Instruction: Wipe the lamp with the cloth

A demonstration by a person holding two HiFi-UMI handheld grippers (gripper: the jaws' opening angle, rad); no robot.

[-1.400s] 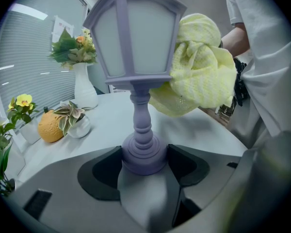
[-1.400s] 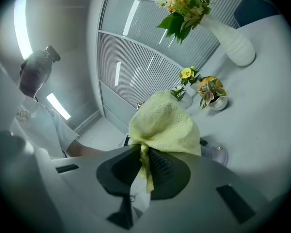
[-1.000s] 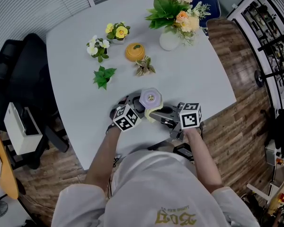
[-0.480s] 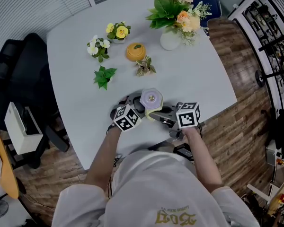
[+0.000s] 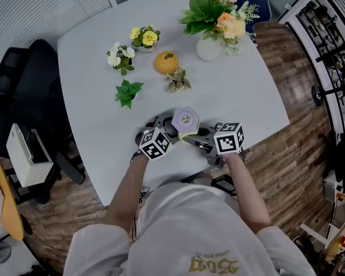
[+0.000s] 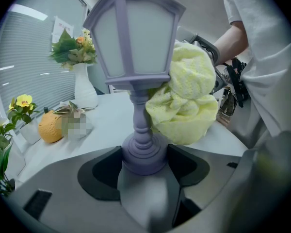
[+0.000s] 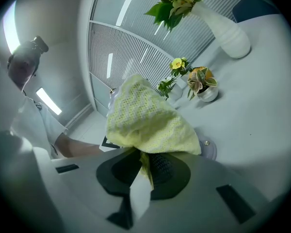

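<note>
Standing upright near the table's [image 5: 236, 91] front edge, the lamp [image 6: 133, 38] is clamped at its base by the left gripper [image 6: 143, 155], while the right gripper [image 7: 143, 171], pinching a bunched cloth [image 6: 186, 103], holds it against the lamp's right side, touching the stem just under the shade.

The lamp [image 6: 136, 47] is pale lilac with whitish panes. The cloth [image 6: 186, 106] is light yellow with a fine zigzag weave. The desk [image 5: 236, 91] is plain white, and the fruit ornament [image 5: 165, 62] is orange.
</note>
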